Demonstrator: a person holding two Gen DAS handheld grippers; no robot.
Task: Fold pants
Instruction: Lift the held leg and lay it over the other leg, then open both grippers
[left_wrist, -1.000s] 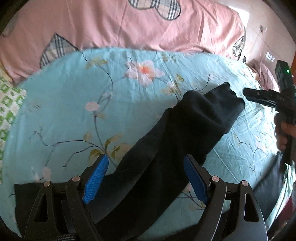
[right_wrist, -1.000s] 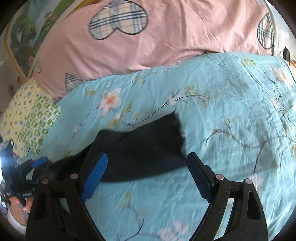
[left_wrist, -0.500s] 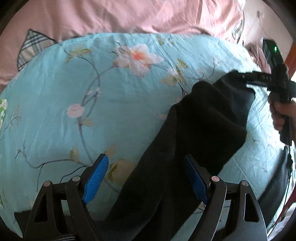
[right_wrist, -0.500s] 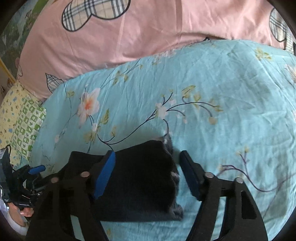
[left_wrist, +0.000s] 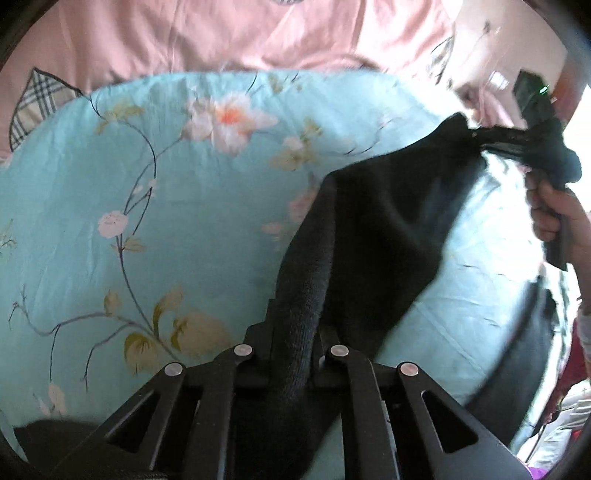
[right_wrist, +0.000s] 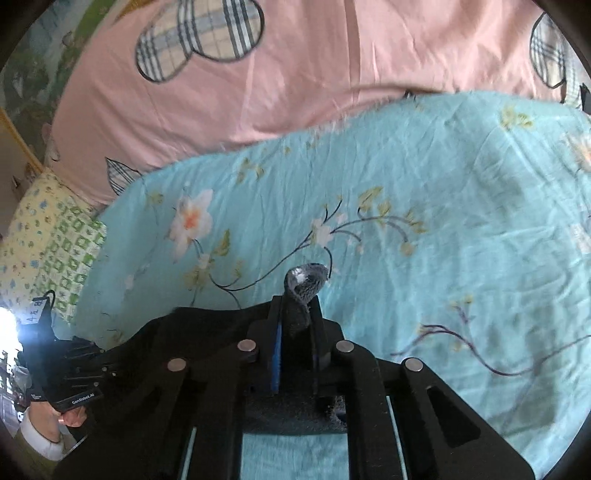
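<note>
Black pants (left_wrist: 369, 229) stretch between both grippers over the bed (left_wrist: 166, 206), left gripper (left_wrist: 293, 332) and right gripper (right_wrist: 297, 325) jaws each clenched on an end, long axis running left to right

You had soft daylight, blown-out glare at the side edges, motion blur, heavy fisheye vignetting.

Both grippers have their jaws clamped on black cloth. The left gripper (left_wrist: 293, 334) pinches a thick fold; the right gripper (right_wrist: 297, 325) pinches a corner, each held in 1 hand.
</note>
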